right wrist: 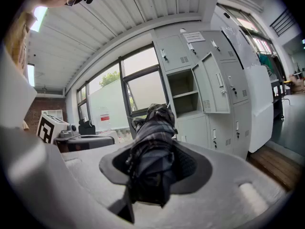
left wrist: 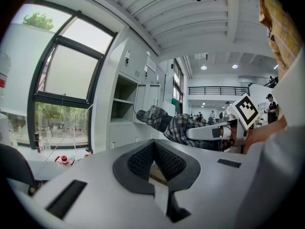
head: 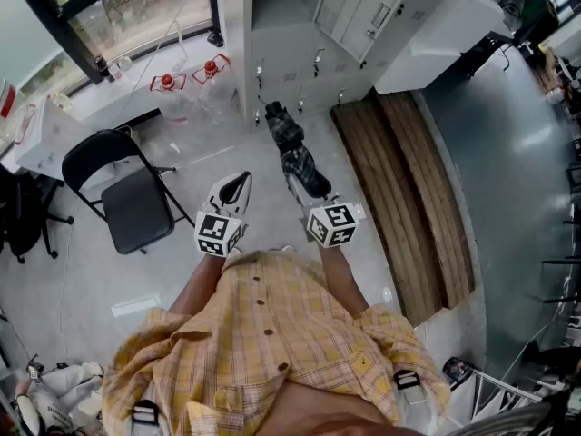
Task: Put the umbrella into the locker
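Note:
A folded dark plaid umbrella [head: 290, 143] is held out level toward the grey lockers [head: 304, 66], my right gripper [head: 310, 193] shut on its near end. In the right gripper view the umbrella [right wrist: 152, 147] fills the space between the jaws [right wrist: 151, 168] and points at an open locker compartment [right wrist: 183, 92] with its door [right wrist: 212, 87] swung out. My left gripper [head: 239, 183] hovers to the left of it, shut and holding nothing [left wrist: 153, 144]. From the left gripper view the umbrella [left wrist: 174, 125] and the right gripper [left wrist: 212, 131] show to the right, in front of the open compartment [left wrist: 123, 104].
A black folding chair [head: 127, 198] stands at the left. Two water jugs with red caps [head: 191, 89] sit by the window wall. A long wooden bench [head: 408, 180] runs along the right of the lockers. A white cabinet [head: 445, 34] stands beyond it.

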